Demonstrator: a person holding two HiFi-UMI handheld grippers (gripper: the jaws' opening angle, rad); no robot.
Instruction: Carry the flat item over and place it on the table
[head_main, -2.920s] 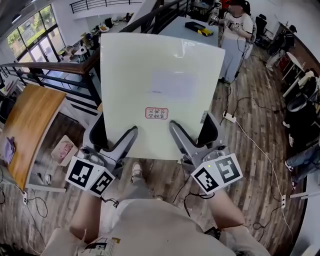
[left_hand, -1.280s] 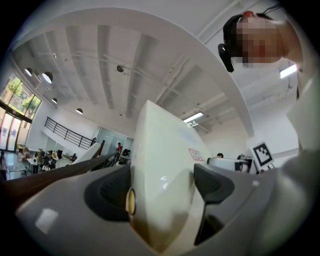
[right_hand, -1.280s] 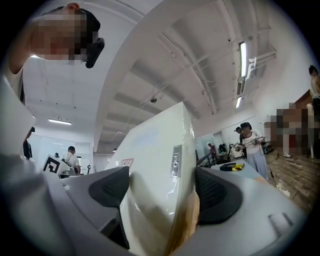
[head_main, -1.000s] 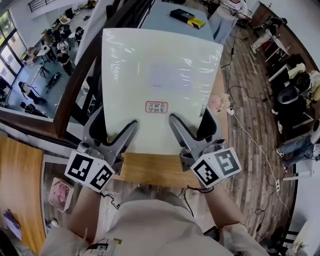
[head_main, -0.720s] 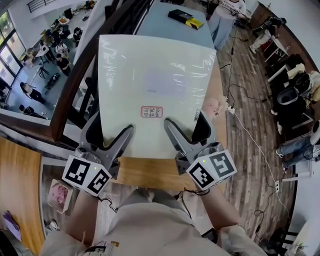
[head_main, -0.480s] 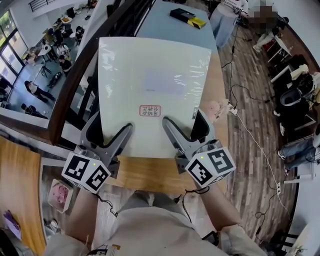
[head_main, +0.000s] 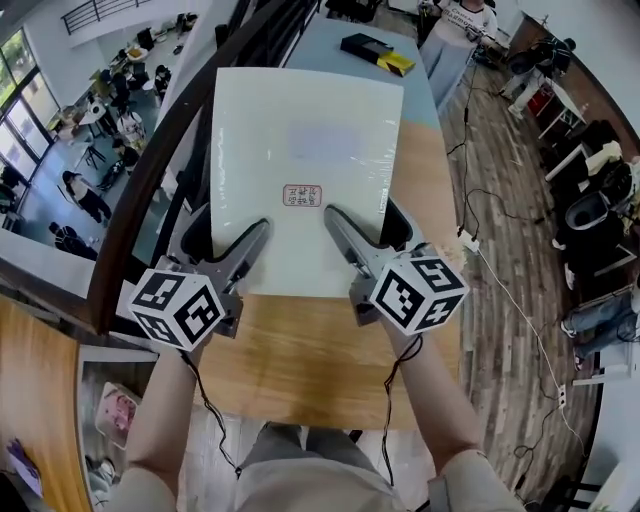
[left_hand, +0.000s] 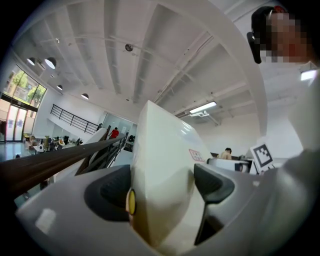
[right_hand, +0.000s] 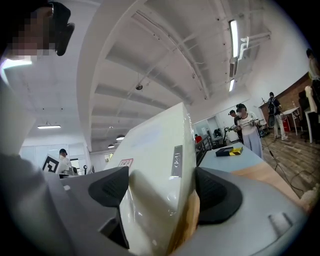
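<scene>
Two claws are closed on the near edge of the flat item (head_main: 300, 150), a white, glossy board. The left claw (head_main: 252, 238) and the right claw (head_main: 338, 222) each have one jaw laid over the top face and one beneath it. Both gripper views confirm this, with the board wedged between the jaws.

The board is held out level above the far half of the wooden table (head_main: 310, 350). Whether its underside touches the wood cannot be told.

It is judged stiff, since no sag is seen although it is gripped at one edge only, and fairly light for its spread. The shiny face, marked by a red stamp (head_main: 302, 196), is likely to be slippery. With the whole sheet levered out ahead of the jaws, a firm grip is called for. A hold spaced along the near edge, as here, is judged best so that twisting is resisted when it is lowered.
</scene>
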